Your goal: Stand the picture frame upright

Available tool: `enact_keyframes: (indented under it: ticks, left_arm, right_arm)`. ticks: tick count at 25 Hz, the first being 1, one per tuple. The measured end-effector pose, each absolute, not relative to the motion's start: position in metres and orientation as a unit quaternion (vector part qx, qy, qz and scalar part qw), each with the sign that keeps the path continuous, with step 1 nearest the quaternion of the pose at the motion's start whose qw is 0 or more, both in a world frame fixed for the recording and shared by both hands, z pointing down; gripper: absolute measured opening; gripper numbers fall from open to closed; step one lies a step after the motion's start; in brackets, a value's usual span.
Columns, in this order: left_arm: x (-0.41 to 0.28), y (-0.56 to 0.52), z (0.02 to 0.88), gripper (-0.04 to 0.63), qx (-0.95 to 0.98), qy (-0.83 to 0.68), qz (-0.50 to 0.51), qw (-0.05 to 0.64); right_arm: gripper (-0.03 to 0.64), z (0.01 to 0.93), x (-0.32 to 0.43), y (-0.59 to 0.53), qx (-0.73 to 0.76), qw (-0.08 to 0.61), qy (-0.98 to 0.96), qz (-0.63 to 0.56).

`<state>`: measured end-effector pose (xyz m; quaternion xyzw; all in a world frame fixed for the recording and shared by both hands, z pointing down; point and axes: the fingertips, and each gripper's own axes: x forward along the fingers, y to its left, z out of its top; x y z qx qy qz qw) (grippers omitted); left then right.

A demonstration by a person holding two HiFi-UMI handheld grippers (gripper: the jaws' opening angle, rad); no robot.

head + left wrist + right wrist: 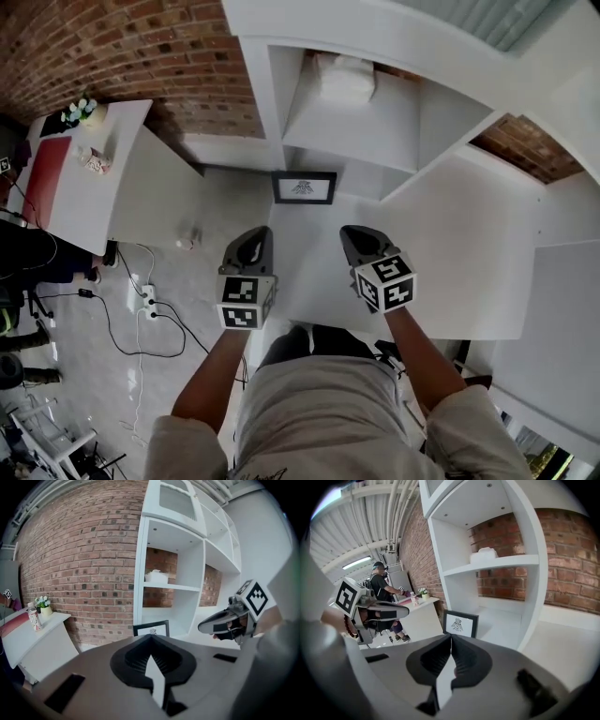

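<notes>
Black-edged around a white print, the picture frame (304, 187) stands on its lower edge ahead of our two claws, between their lines and well apart from both. We hold the left claw (150, 639) closed, its jaws meeting at the tips with nothing between them. The right claw (450, 638) is closed and empty in the same way. The right claw hangs over the white tabletop (441, 244), and the left hangs just beside that tabletop's edge. Both point toward the frame. Beyond the frame rises a white shelf unit (352, 122), with a white bundle (345, 75) on its shelf. Brick wall (112, 47) runs behind. Far to the left claw's outer side, a smaller tabletop (94, 187) carries a pot of flowers (84, 112).
</notes>
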<state>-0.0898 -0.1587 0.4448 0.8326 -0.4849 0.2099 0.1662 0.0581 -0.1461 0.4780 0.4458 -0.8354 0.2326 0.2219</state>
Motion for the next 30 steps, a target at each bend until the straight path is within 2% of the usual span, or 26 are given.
enact_keyframes:
  ticks: [14,30]
  left_arm:
    - [-0.081,-0.071,0.391,0.015,0.845,-0.465,0.202,0.17]
    - [-0.065,-0.059,0.371,0.015,0.852,-0.464,0.191,0.147]
  right_arm:
    - [0.028,0.411,0.062,-0.074,0.446,0.188,-0.847,0.22]
    - [0.028,0.381,0.043,-0.055,0.43,0.172,-0.862,0.207]
